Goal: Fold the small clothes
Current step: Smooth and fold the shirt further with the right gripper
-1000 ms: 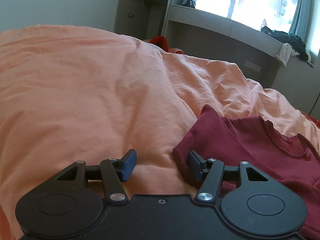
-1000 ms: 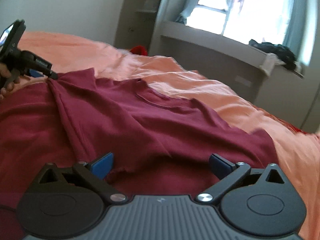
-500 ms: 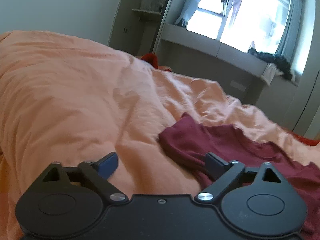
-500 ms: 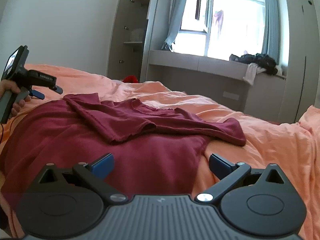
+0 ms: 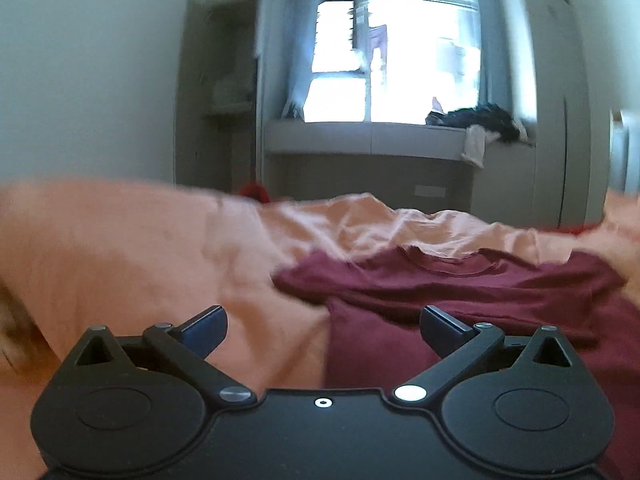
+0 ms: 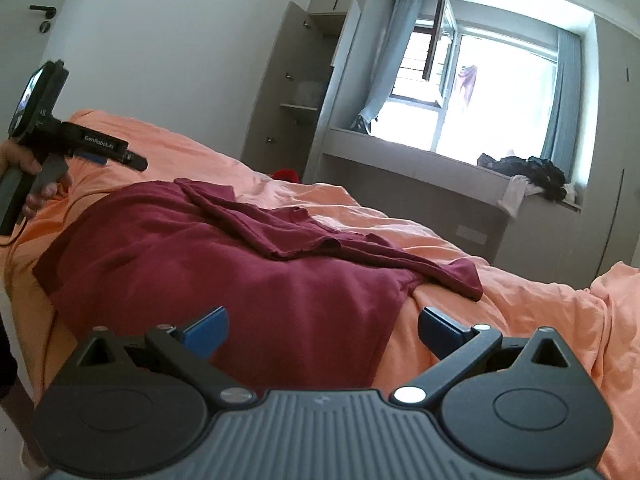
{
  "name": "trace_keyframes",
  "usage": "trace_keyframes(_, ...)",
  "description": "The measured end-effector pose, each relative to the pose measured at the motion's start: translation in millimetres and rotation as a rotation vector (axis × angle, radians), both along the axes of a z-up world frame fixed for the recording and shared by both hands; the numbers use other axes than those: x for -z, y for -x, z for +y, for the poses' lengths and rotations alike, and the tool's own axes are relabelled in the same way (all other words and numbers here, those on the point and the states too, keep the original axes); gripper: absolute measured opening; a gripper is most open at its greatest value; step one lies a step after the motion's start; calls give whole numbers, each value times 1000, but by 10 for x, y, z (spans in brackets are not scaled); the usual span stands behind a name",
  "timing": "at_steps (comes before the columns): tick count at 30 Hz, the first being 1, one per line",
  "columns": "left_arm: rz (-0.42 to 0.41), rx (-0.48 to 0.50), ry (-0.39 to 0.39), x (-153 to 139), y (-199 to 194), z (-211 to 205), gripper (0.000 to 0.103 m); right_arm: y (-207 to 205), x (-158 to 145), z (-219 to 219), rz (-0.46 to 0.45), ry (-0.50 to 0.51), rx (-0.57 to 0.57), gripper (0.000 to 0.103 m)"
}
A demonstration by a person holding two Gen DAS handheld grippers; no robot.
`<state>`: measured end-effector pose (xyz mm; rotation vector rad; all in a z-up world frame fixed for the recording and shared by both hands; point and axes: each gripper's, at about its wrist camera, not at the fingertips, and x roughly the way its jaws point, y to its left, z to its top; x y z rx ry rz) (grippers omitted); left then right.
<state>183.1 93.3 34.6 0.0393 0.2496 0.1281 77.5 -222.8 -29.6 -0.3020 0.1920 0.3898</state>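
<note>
- The dark red shirt (image 6: pixel 248 264) lies on the orange bedcover (image 6: pixel 500 288), its collar end toward the window (image 6: pixel 492 92) and its upper part folded over on itself, so a thick doubled band runs across the garment.
- One sleeve (image 6: pixel 460 276) of the shirt trails off the fold toward the right and rests on the bedcover.
- The left gripper (image 5: pixel 322 330) has its fingers spread wide apart with nothing between them — they have just been opening, and the shirt's near left edge lies on the bed beyond and below the gap, not pinched.
- In the left wrist view, which is blurred, the left finger (image 5: pixel 204 326) hangs over bare orange bedcover (image 5: pixel 120 264) and the right one over the red cloth (image 5: pixel 460 292).
- In the right wrist view the left gripper (image 6: pixel 136 162) is held in a hand (image 6: pixel 24 176) at the far left, above the bedcover beside the shirt's upper corner and clear of the cloth.
- The right gripper (image 6: pixel 322 330) also has its fingers wide apart and empty — the shirt's lower right edge shows through the gap, with orange bedcover under the right finger.
- Behind the bed, a pile of dark and white clothes (image 6: pixel 532 178) sits on the window ledge (image 6: pixel 420 156), and a tall cupboard (image 6: pixel 300 92) stands open at the left of the window.
- A small bright red thing (image 6: pixel 286 174) shows past the far edge of the bed; what it is cannot be told.
</note>
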Motion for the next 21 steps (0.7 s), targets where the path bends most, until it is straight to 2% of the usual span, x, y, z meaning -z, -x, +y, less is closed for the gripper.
trace_keyframes(2,-23,-1,-85,-189,77,-23,102,-11,2,11,13,-9,-13,103)
trace_keyframes(4,-41,9,-135,-394,166,-15,102,18,-2,15,12,-13,-30,103)
trace_keyframes(7,-43,31,-165,-624,324,-22,102,67,8,67,5,9,-64,103)
trace_keyframes(10,-31,49,-157,-679,511,-39,102,149,46,147,-11,61,-98,103)
trace_keyframes(12,-12,57,-129,-590,645,-49,102,206,92,200,-22,108,-120,103)
trace_keyframes(17,72,94,-73,-148,894,-168,102,315,274,299,-9,238,-147,103)
trace_keyframes(21,122,132,-84,169,1042,-281,102,329,446,364,17,342,-130,103)
